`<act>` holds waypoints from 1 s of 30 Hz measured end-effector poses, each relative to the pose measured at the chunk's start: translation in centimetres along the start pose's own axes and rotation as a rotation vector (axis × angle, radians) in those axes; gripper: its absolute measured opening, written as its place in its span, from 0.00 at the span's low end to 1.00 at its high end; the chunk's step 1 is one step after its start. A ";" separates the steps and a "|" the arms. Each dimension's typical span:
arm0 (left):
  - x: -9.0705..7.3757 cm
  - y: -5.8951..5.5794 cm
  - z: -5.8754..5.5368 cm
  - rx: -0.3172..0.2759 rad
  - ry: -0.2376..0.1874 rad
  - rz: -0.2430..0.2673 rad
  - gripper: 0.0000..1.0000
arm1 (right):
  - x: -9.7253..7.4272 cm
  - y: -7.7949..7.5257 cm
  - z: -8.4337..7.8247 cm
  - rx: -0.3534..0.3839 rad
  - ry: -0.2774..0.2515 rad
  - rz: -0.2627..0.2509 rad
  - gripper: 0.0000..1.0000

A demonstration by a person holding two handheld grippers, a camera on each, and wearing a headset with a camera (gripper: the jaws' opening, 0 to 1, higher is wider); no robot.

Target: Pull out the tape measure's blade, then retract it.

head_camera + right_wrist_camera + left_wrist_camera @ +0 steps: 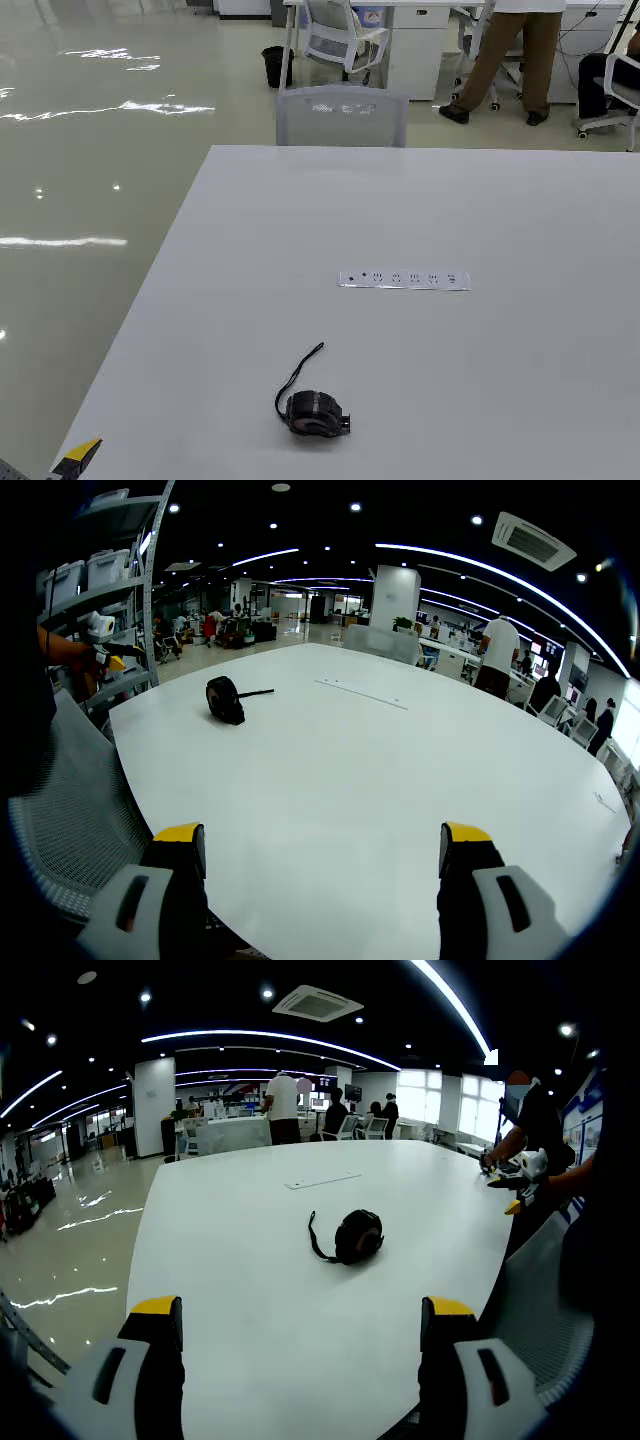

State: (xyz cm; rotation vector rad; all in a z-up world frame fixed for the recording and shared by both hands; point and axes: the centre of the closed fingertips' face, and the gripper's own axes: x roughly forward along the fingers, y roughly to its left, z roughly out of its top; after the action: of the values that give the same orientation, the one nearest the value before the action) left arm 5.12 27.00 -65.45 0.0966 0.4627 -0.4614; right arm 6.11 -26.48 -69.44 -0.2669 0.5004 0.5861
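- White table point(480, 200); tape measure point(358, 1235) ahead of left gripper point(300, 1335), ahead-left of right gripper point(322, 858), untouched.
- Both sets of jaws spread wide, empty, likely readied for grasping.

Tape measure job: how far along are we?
Done: nothing visible. The tape measure lies on the white table with no blade out, only its black strap trailing. In hand: nothing; the left gripper and right gripper are both open, short of it. Left: grip the tape measure, pull the blade, retract it.
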 end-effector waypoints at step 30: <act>7.9 -1.9 2.9 0.166 0.055 -0.207 0.94 | 6.5 1.0 4.1 -0.101 0.001 0.117 0.93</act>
State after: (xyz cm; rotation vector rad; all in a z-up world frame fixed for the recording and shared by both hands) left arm 11.73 21.57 -66.38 0.2232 0.4903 -0.7015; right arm 11.68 -21.11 -69.41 -0.3351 0.4908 0.7263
